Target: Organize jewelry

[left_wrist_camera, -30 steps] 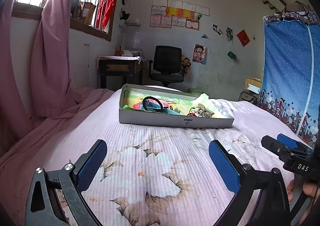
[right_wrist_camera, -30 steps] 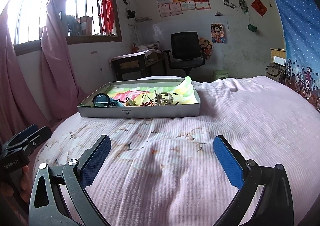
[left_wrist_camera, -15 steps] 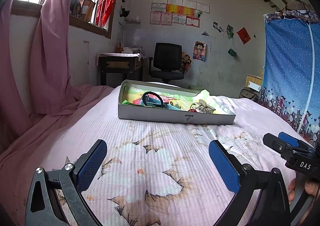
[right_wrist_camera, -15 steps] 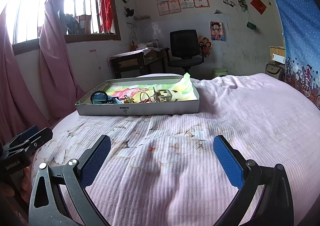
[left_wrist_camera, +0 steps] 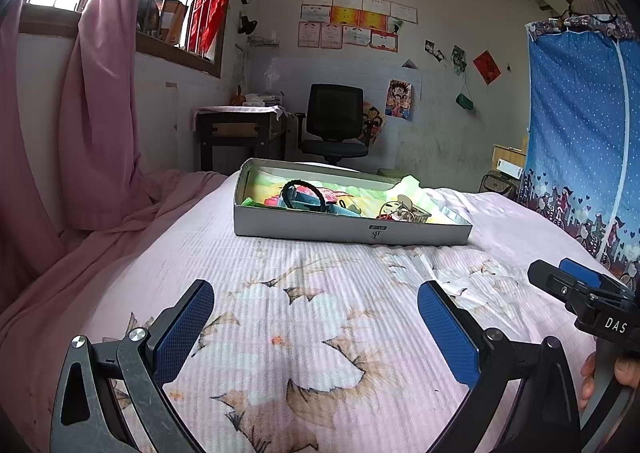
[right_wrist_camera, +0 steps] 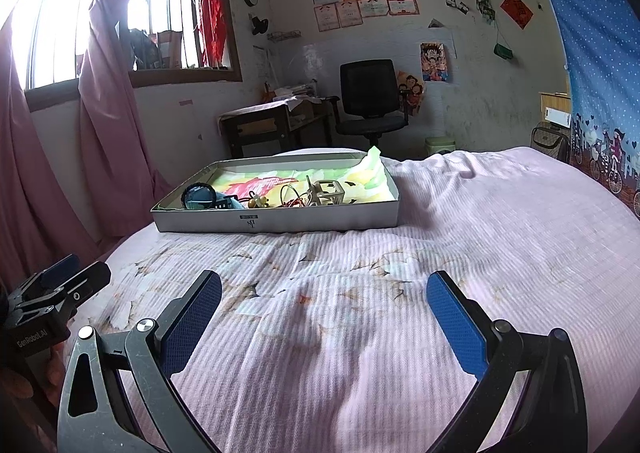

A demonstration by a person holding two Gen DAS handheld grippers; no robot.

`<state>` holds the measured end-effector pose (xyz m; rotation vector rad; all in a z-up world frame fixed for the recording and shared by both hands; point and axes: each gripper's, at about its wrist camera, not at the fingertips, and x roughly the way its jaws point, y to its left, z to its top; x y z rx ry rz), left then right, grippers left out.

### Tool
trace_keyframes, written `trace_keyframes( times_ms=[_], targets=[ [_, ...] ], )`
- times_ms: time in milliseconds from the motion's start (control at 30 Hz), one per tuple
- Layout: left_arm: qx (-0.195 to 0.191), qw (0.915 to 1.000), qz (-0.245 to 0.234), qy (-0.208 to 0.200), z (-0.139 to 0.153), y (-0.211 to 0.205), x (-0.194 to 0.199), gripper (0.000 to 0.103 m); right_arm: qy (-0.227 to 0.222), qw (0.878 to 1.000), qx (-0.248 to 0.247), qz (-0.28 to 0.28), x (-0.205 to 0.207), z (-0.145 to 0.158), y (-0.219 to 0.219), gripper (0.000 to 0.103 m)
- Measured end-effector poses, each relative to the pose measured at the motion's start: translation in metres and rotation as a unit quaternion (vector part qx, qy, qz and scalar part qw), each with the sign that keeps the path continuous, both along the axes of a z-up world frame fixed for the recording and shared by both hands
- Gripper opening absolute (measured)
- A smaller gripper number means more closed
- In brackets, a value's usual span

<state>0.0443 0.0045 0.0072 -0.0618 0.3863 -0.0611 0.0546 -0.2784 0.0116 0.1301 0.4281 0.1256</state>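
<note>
A shallow grey box (left_wrist_camera: 352, 231) (right_wrist_camera: 276, 220) lies on the pink bedspread, lined with colourful paper. Inside it I see a black ring-shaped band (left_wrist_camera: 303, 193) (right_wrist_camera: 199, 195), a small metal cube frame (right_wrist_camera: 329, 192) (left_wrist_camera: 412, 211) and tangled thin wire pieces (right_wrist_camera: 294, 197). My left gripper (left_wrist_camera: 316, 317) is open, low over the bed and well short of the box. My right gripper (right_wrist_camera: 324, 307) is open too, likewise short of the box. Each gripper shows at the edge of the other's view, the right gripper (left_wrist_camera: 584, 293) and the left gripper (right_wrist_camera: 56, 293).
The bed (right_wrist_camera: 480, 237) spreads wide to the right of the box. A pink curtain (left_wrist_camera: 92, 125) hangs at the left, a desk (left_wrist_camera: 240, 133) and black office chair (left_wrist_camera: 334, 125) stand beyond the bed, and a blue curtain (left_wrist_camera: 580, 141) hangs at the right.
Both grippers have dropped slightly lower over the bed, so the box appears a bit higher in both views. Both stay open and empty.
</note>
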Motion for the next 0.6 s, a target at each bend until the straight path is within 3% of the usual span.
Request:
trace_keyframes(
  times_ms=[600],
  targets=[
    [0.002,1.0000,-0.002,0.000,-0.0005,-0.0010,0.0005,0.102,0.000,1.000,0.001,0.000,0.0001,-0.0001,0.0006,0.101]
  ],
)
